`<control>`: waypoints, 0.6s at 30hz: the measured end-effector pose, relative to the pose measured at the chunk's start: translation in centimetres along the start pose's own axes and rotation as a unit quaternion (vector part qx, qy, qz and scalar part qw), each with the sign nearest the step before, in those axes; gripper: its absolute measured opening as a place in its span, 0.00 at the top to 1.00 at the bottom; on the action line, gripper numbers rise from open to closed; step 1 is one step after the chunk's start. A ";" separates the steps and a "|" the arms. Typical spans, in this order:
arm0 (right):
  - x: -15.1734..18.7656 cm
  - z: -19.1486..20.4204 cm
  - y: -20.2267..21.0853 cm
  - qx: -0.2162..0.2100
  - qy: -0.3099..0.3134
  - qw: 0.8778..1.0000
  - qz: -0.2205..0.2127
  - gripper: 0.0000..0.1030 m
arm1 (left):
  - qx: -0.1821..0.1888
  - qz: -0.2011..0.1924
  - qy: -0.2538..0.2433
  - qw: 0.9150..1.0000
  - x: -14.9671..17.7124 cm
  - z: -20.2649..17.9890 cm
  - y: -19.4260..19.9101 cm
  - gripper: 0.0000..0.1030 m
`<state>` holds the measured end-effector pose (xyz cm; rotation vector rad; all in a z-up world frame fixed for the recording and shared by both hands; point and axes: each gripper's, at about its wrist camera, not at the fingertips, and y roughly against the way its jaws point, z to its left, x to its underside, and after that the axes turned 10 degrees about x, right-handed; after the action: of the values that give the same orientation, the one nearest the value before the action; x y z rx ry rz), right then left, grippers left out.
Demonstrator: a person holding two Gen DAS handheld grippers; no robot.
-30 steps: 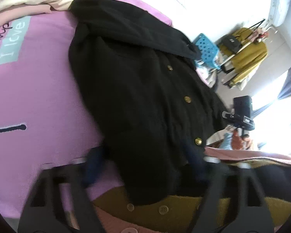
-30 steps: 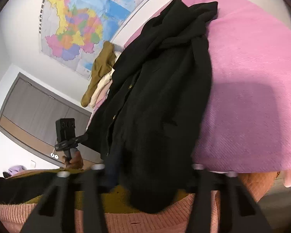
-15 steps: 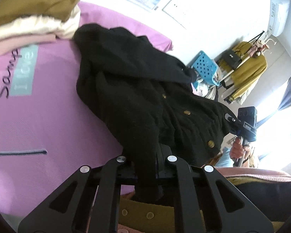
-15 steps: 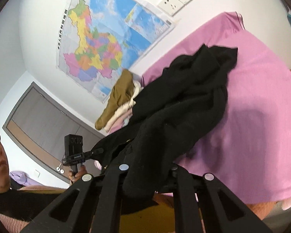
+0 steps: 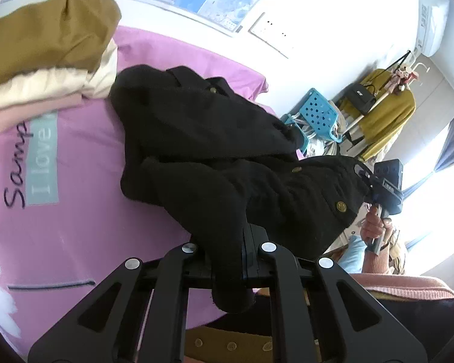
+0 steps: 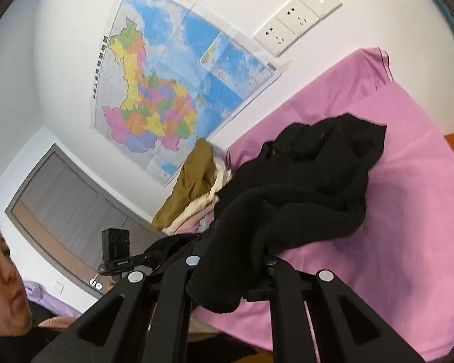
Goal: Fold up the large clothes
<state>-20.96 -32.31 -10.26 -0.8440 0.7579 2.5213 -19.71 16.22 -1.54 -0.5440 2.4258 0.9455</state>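
1. Coat (image 5: 215, 157): a black one with brass buttons lies rumpled on the pink bedspread (image 5: 84, 211), its near edge lifted off the bed.
2. Only the left wrist view shows the blue basket (image 5: 317, 115), the clothes rack (image 5: 381, 106) with a yellow garment at far right, and the lettering on the bedspread.
3. Only the right wrist view shows the wall map (image 6: 172, 84), the sockets (image 6: 296, 18) and the grey door (image 6: 63, 202).
4. Both views show the folded pile (image 5: 45, 57) at the far end of the bed, left of the coat.
5. Left gripper (image 5: 227, 257): its jaws have just closed and pinch a fold of the coat's hem, which hangs below them.
6. Right gripper (image 6: 230, 266): its jaws have just closed and pinch another part of the hem, cloth draped over the fingers.
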 end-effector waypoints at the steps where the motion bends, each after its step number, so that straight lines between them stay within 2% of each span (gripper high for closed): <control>1: -0.5 0.1 -0.2 -0.002 0.001 1.000 -0.001 0.92 | -0.003 -0.001 -0.003 1.000 -0.3 0.0 0.1 0.90; 18: -8.8 1.4 -2.3 0.008 -0.003 1.000 -0.028 0.92 | -0.020 0.007 -0.015 1.000 -9.6 -0.3 -0.4 0.89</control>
<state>-13.81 -31.18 -4.51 -0.8411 0.7406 2.4642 -11.88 17.57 3.81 -0.5236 2.3923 1.0039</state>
